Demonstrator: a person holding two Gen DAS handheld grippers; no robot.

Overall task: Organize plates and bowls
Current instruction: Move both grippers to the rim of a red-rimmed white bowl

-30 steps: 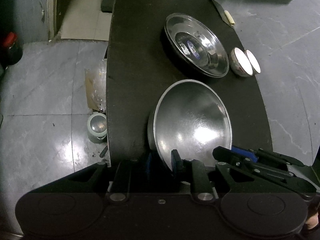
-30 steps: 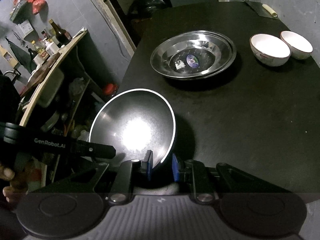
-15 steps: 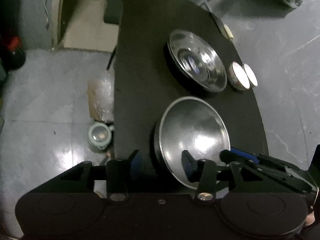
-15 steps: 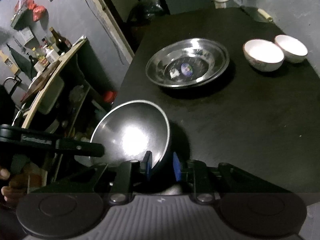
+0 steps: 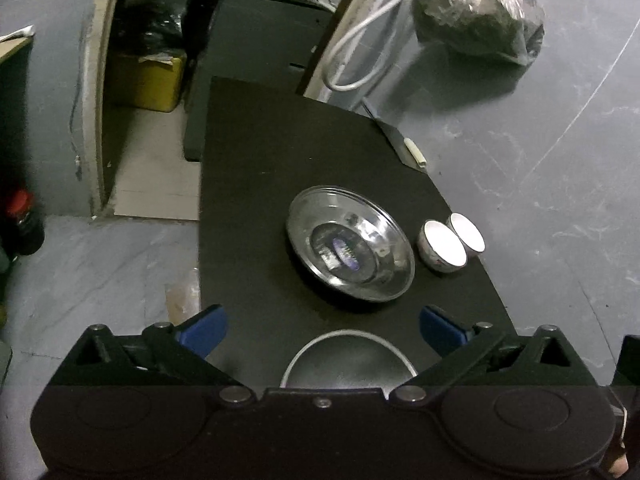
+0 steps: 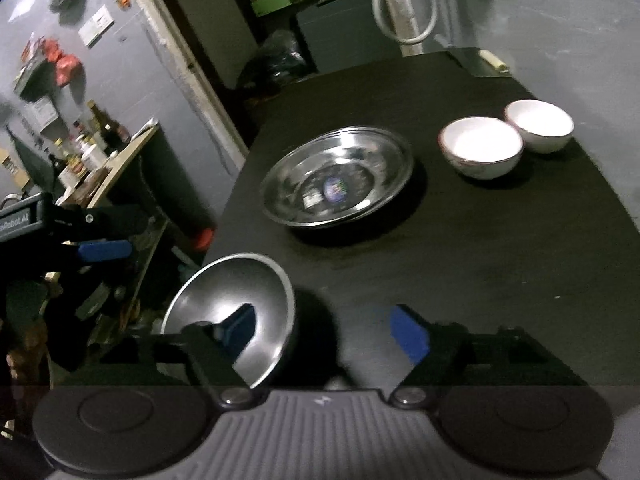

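Note:
A steel bowl (image 6: pixel 236 304) sits near the front left edge of the black table (image 6: pixel 480 260); it also shows low in the left wrist view (image 5: pixel 348 360). A wide steel plate (image 5: pixel 350 244) (image 6: pixel 338 176) sits mid-table. Two white bowls (image 5: pixel 442 246) (image 5: pixel 466 232) stand to its right, also in the right wrist view (image 6: pixel 480 152) (image 6: pixel 538 124). My left gripper (image 5: pixel 322 328) is open, above the steel bowl. My right gripper (image 6: pixel 326 330) is open, its left finger over the bowl's inside.
A cleaver (image 5: pixel 404 146) lies at the table's far right edge. A hose (image 5: pixel 360 40) and a bagged bundle (image 5: pixel 480 12) are beyond the table. A shelf with bottles (image 6: pixel 88 148) stands left of the table.
Both grippers let go of the steel bowl and opened wide. Both pulled back and up, so the bowl now sits low in each view.

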